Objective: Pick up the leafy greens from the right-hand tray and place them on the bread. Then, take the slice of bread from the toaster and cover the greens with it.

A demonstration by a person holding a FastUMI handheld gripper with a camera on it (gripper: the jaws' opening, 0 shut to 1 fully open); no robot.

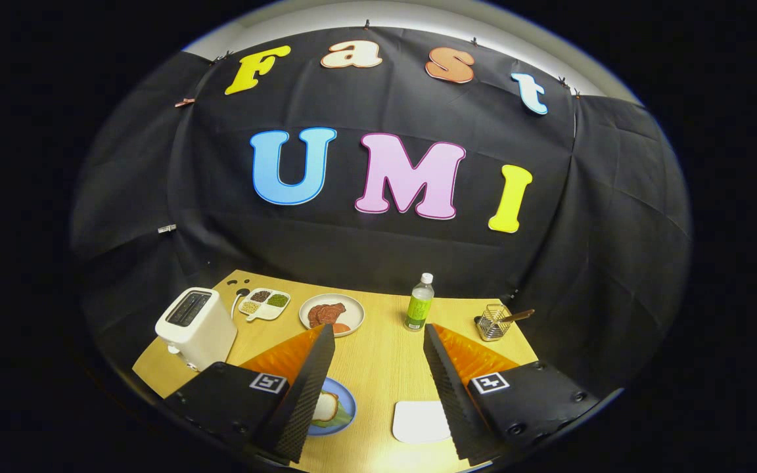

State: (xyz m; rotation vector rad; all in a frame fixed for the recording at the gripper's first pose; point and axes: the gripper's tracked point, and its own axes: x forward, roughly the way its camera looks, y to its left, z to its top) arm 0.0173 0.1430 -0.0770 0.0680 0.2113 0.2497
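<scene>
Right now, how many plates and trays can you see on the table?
4. A divided tray sits beside the toaster. A round plate lies beyond the open gripper. A blue plate peeks past one finger, and a white tray lies between them. More may be hidden.

Staged demo booth, not a real kitchen: black cloth wall (378, 249) clipped up behind a small wooden worktop (378, 368) set with toaster (196, 326), food plates (332, 313), bottle (419, 303).
</scene>
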